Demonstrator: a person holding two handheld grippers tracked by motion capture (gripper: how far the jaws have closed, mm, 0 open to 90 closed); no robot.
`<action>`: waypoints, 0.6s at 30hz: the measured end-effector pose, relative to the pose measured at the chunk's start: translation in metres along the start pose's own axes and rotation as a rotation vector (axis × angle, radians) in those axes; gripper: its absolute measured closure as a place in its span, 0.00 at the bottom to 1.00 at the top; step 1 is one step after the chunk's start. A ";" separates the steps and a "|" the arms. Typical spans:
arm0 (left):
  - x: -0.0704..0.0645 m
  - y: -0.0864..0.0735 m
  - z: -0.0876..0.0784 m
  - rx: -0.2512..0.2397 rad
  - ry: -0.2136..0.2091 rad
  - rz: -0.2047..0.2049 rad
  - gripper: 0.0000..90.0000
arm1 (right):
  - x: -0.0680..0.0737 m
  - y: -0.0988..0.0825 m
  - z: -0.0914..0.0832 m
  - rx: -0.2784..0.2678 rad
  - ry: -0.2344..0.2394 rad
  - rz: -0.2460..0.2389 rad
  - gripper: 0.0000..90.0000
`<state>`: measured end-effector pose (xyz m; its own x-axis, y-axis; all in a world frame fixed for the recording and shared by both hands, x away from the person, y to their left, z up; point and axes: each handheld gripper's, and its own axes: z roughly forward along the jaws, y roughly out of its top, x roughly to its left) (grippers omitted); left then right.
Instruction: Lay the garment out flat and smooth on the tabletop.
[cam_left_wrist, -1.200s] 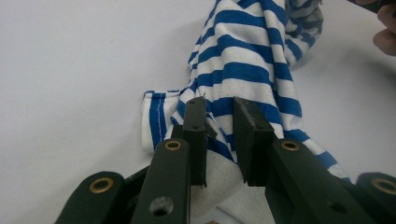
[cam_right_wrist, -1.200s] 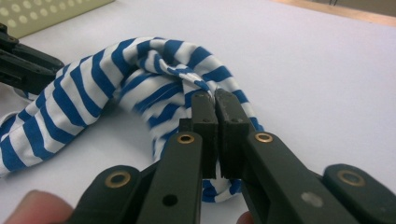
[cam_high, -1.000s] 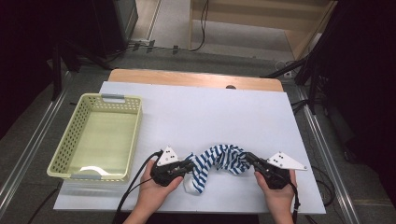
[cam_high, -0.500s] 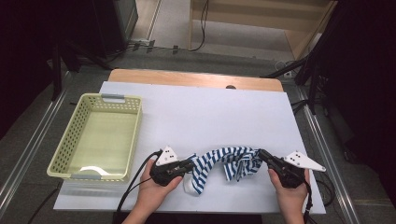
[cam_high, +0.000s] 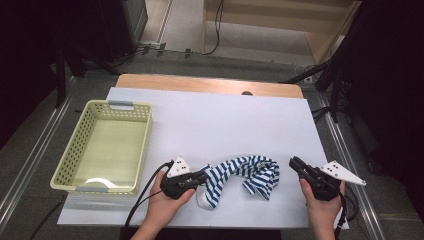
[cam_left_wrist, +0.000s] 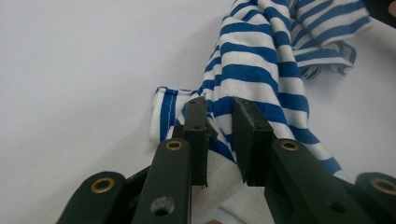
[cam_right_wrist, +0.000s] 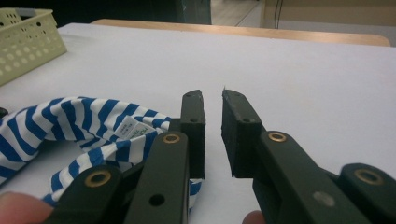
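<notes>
A white-covered table (cam_high: 230, 120) seen from above, with a person's two hands coming in from the near edge.

At the far left of the table stands a pale yellow-green plastic basket (cam_high: 142, 145), rectangular, with perforated walls and a grey handle at its far and near ends. Nothing lies inside it; its bare floor shows a bright reflection near the front.

Just right of the basket's near corner, the left hand-held gripper (cam_high: 204, 176) lies low over the table, pointing right. Its jaws are clenched on the left end of a blue-and-white striped garment (cam_high: 245, 175); the left gripper view shows the pads (cam_left_wrist: 247, 135) pressing a bunch of the cloth, including a plain white part, between them.

The striped garment lies crumpled on the table near the front edge, between the two grippers, arching from the left gripper's jaws to a loose heap on the right. The right gripper view shows a small white label (cam_right_wrist: 133, 130) on the cloth.

Further right, the right hand-held gripper (cam_high: 294, 163) is released and sits just apart from the garment's right end. Its jaws have just been opening, and the gap between them holds nothing, the cloth lying beside its left jaw.
</notes>
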<state>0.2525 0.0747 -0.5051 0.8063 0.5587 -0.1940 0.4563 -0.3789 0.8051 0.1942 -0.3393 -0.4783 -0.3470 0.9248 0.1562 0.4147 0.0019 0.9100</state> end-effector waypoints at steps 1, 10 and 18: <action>0.000 0.000 0.000 0.000 0.000 0.000 0.85 | 0.000 0.001 -0.002 -0.003 0.004 0.007 0.84; -0.002 0.001 -0.003 -0.021 0.010 0.002 0.81 | 0.040 0.006 0.006 0.025 0.099 -0.077 0.76; -0.014 0.010 -0.012 -0.066 -0.023 0.028 0.67 | 0.071 -0.001 0.019 0.077 0.169 -0.141 0.71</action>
<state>0.2411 0.0716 -0.4872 0.8273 0.5310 -0.1832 0.4083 -0.3445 0.8453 0.1853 -0.2668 -0.4750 -0.5389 0.8367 0.0975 0.4131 0.1616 0.8962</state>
